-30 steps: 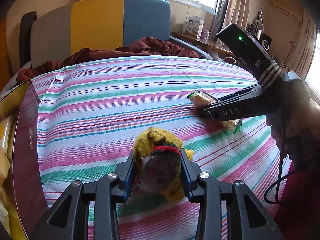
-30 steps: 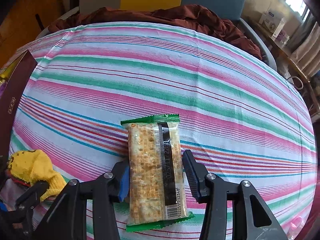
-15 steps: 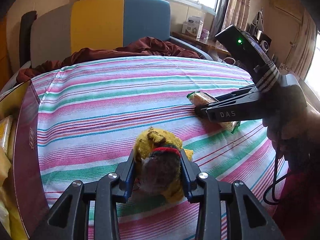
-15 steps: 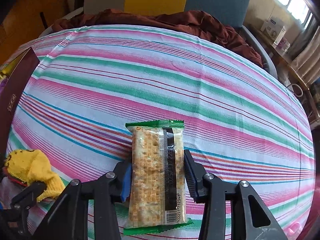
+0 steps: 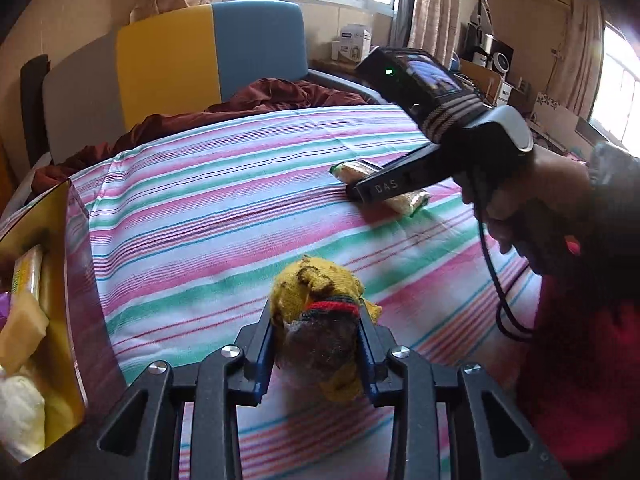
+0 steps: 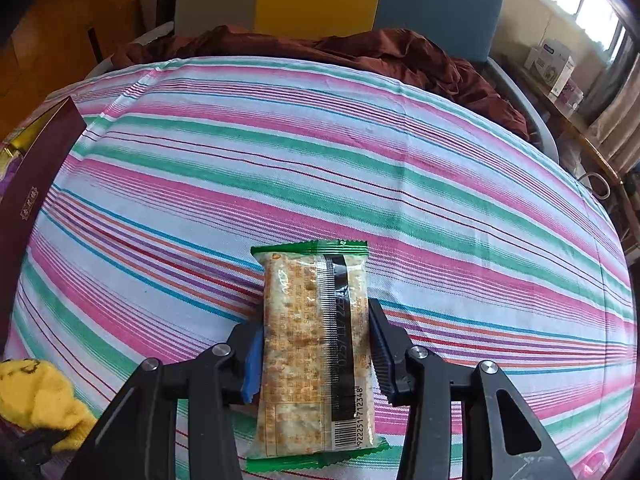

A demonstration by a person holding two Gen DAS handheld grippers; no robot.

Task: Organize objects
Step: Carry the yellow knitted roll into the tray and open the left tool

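Observation:
My left gripper [image 5: 318,344] is shut on a yellow knitted toy [image 5: 320,300] with a red and black band, held just above the striped tablecloth [image 5: 208,216]. My right gripper [image 6: 316,344] is shut on a cracker packet [image 6: 316,344] with green ends and a barcode, lying lengthwise between the jaws. In the left wrist view the right gripper [image 5: 356,192] and the packet [image 5: 408,200] show at the right of the table. The toy shows at the lower left of the right wrist view [image 6: 36,396].
An open dark red box [image 5: 80,280] with a gold inside holds several snack packets at the table's left edge; it also shows in the right wrist view [image 6: 32,184]. A maroon cloth [image 6: 360,56] lies on a chair [image 5: 208,52] behind the table.
Both grippers have lifted slightly with their objects. The right gripper's jaws have closed onto the cracker packet, which has risen a little off the cloth.

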